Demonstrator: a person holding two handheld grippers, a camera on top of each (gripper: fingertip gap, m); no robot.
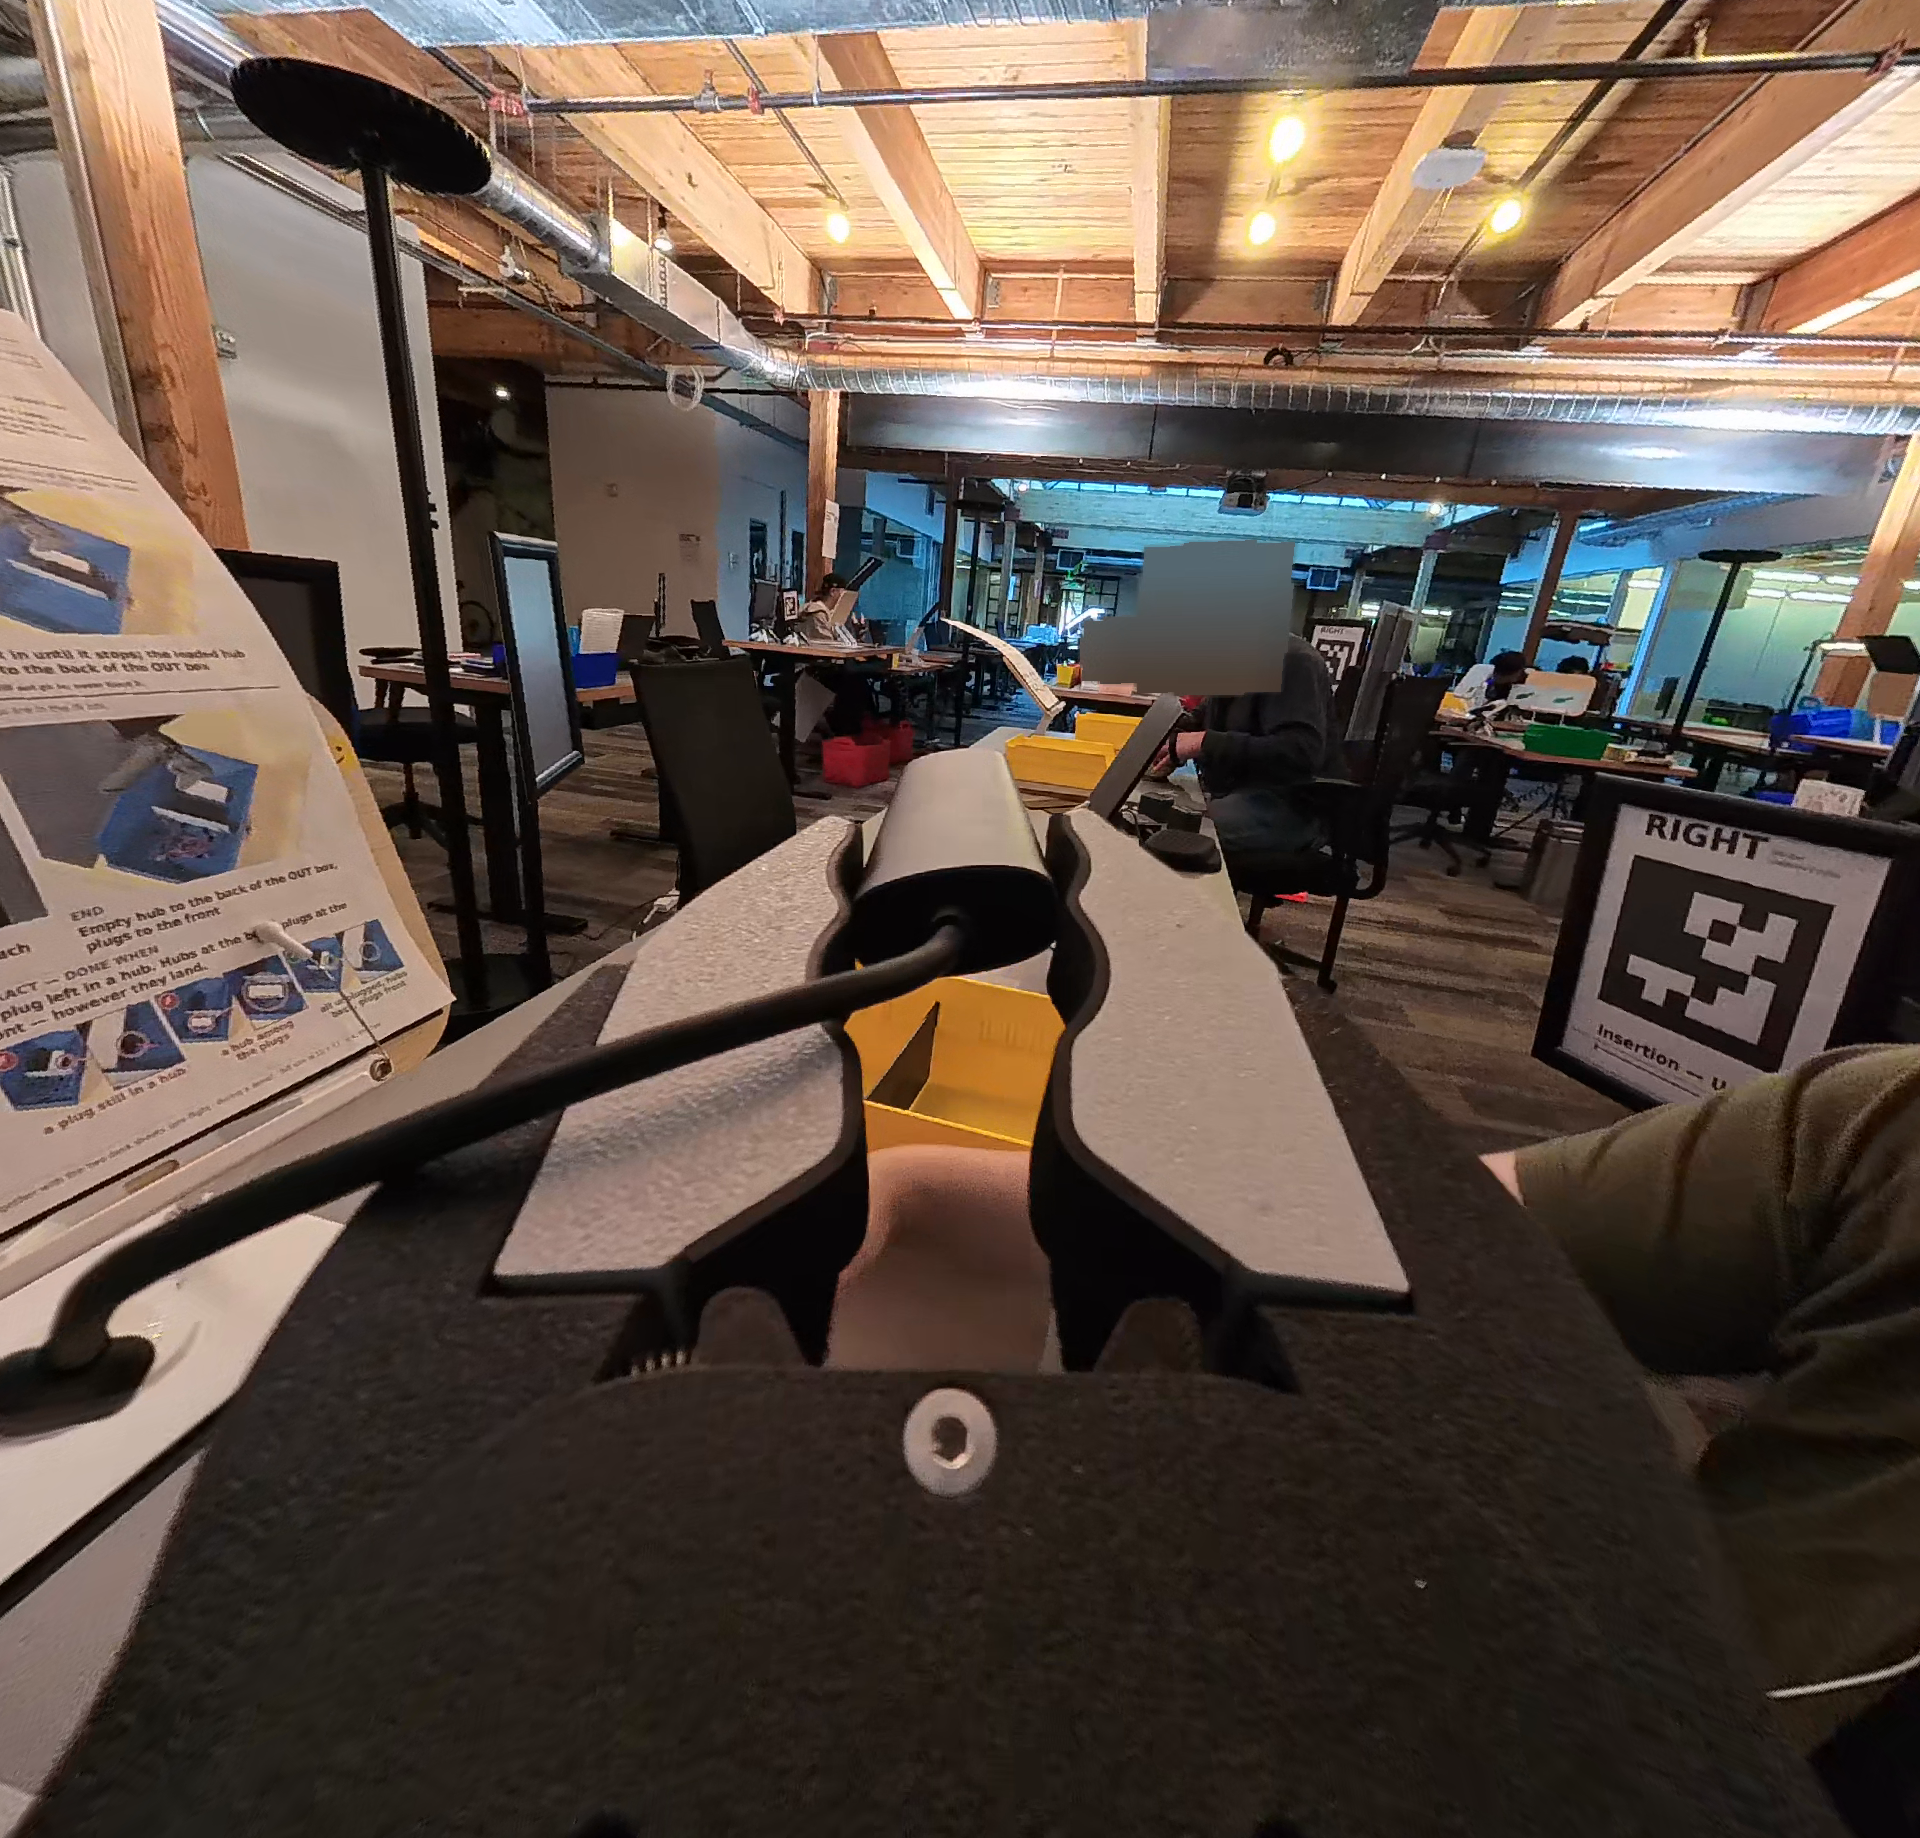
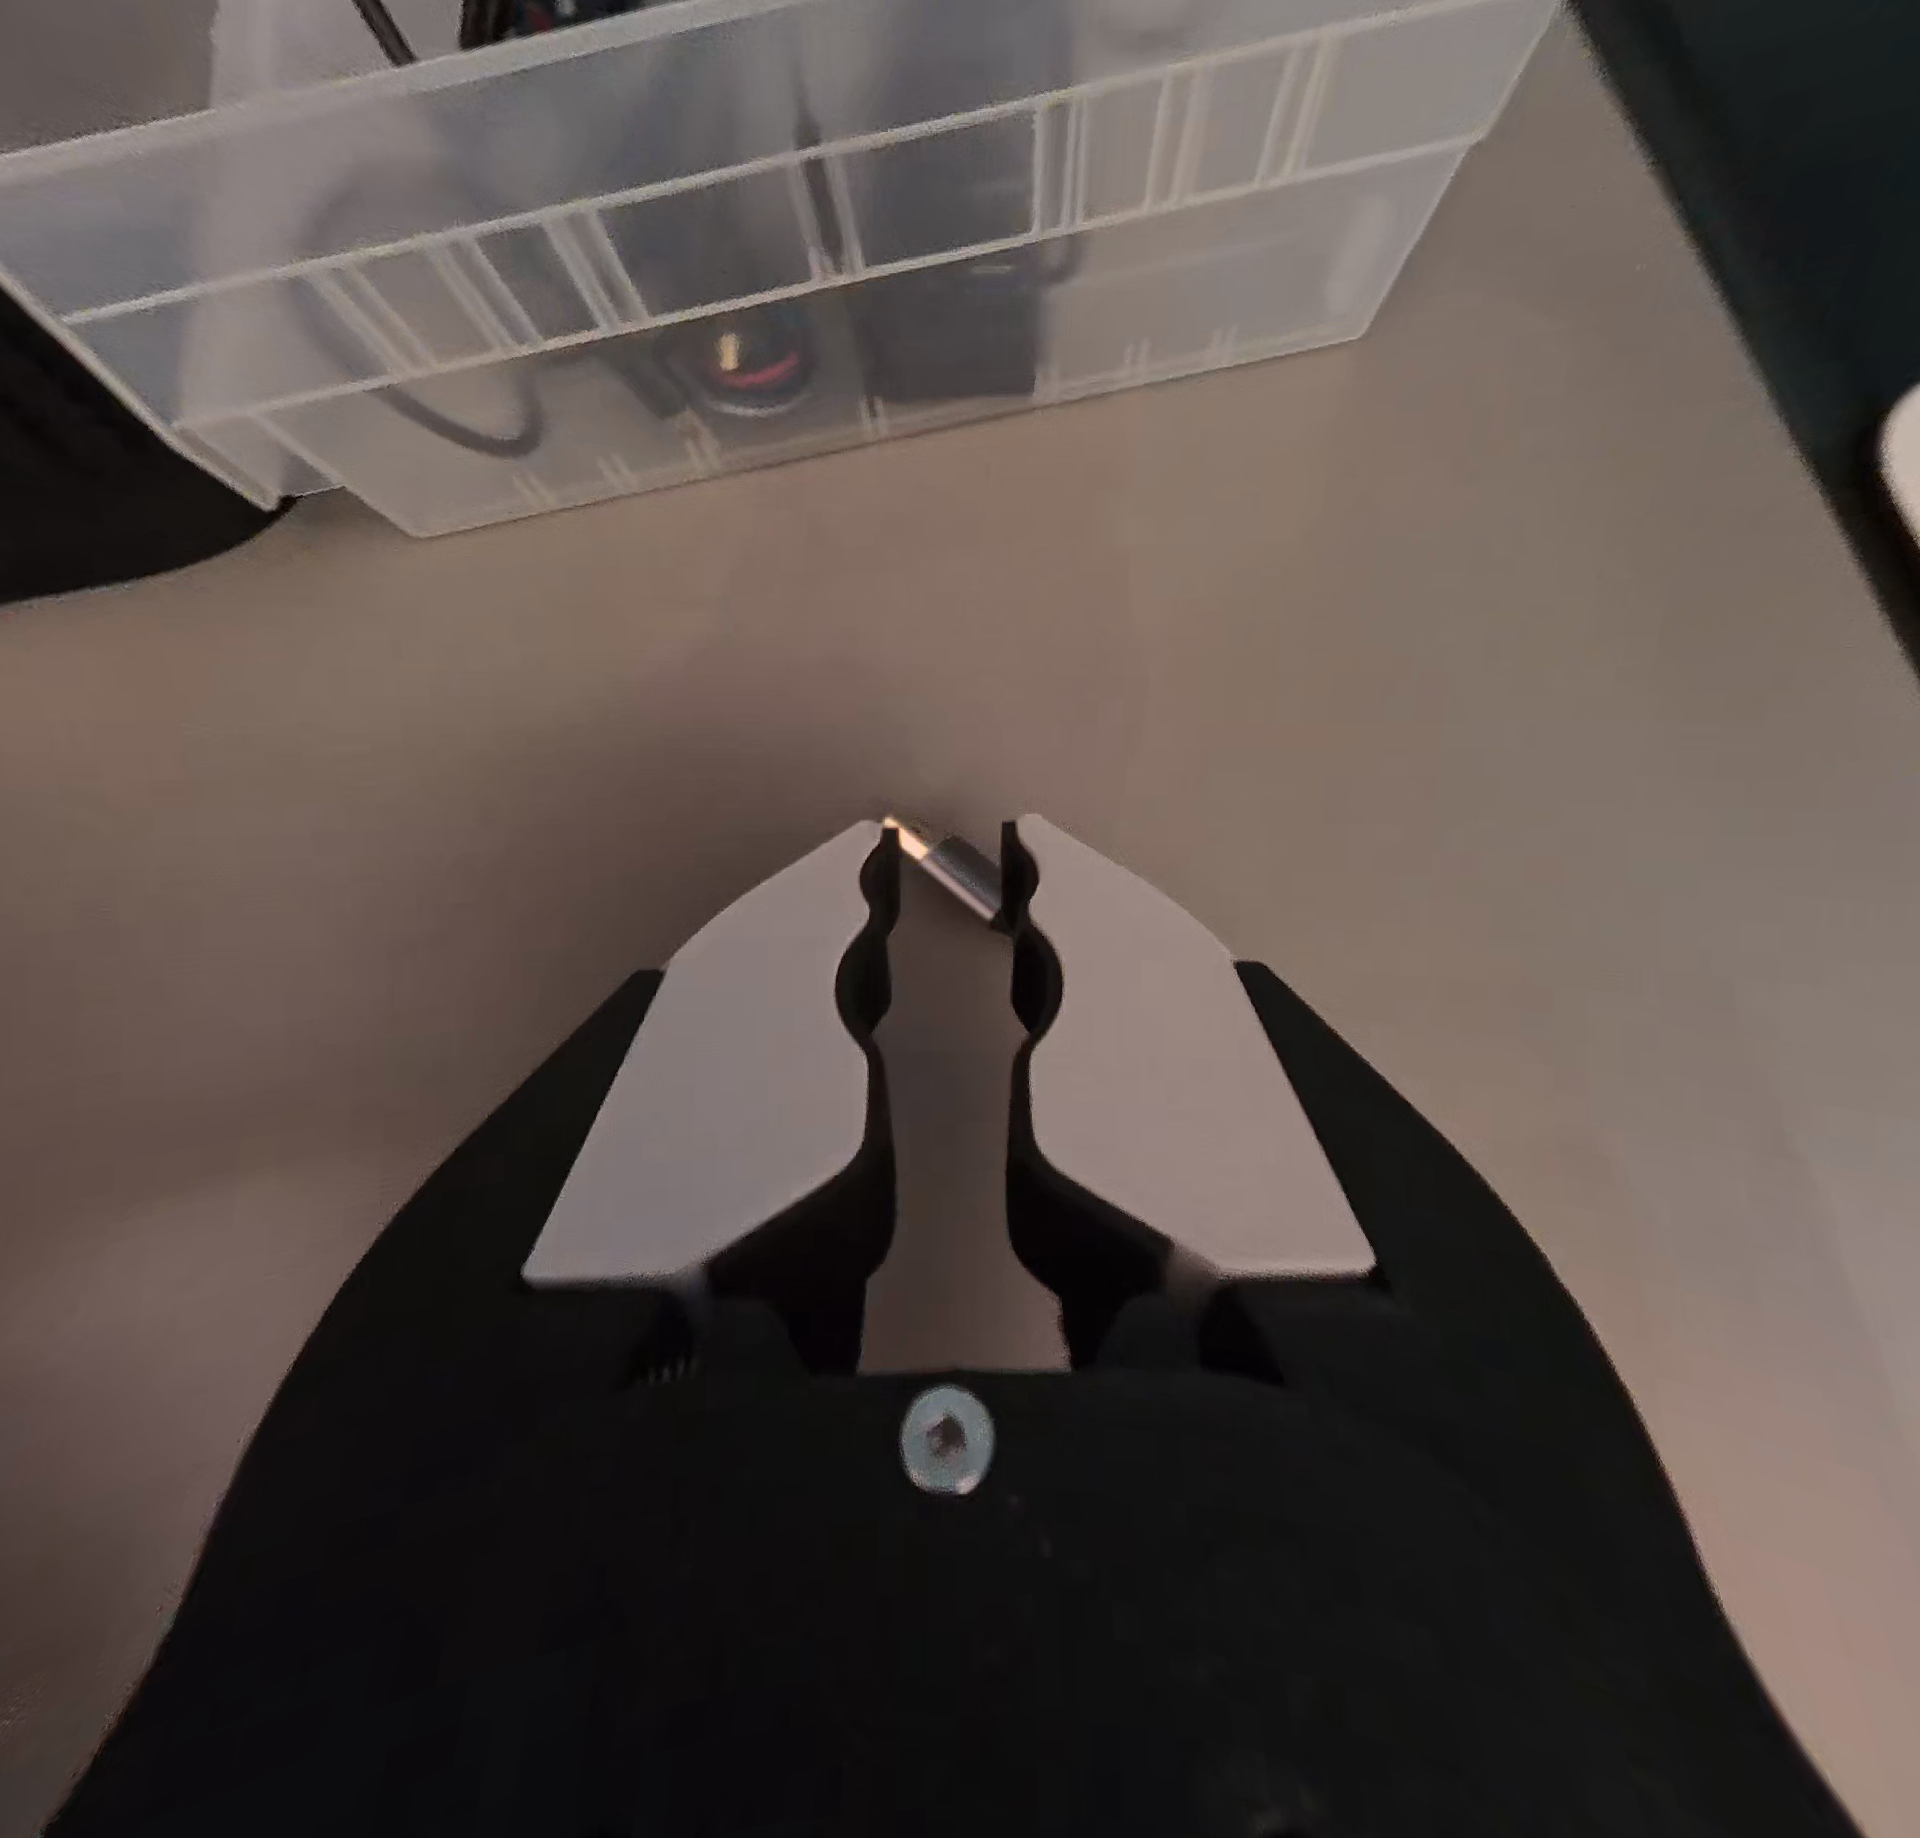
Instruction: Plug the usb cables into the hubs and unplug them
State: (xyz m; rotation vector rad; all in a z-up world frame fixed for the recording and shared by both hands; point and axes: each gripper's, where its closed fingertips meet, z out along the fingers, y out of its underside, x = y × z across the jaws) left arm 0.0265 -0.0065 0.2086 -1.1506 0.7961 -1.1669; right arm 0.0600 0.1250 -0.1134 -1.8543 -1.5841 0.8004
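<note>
While left gripper (image 1: 951,915) stands clamped on black hub (image 1: 951,853), hub's long axis runs forward along fingers, cable (image 1: 499,1092) trailing back-left; port end faces away, not visible. Right gripper (image 2: 948,858) over tan table (image 2: 416,853), fingers narrowly apart, small silver plug (image 2: 961,872) lying slantwise between tips, metal end toward left tip; firm grip cannot be told. Clear bin (image 2: 727,261) of cables beyond. Judgement: plug axis skewed to fingers; needs squaring before alignment with hub port. Right gripper nearer plug.
</note>
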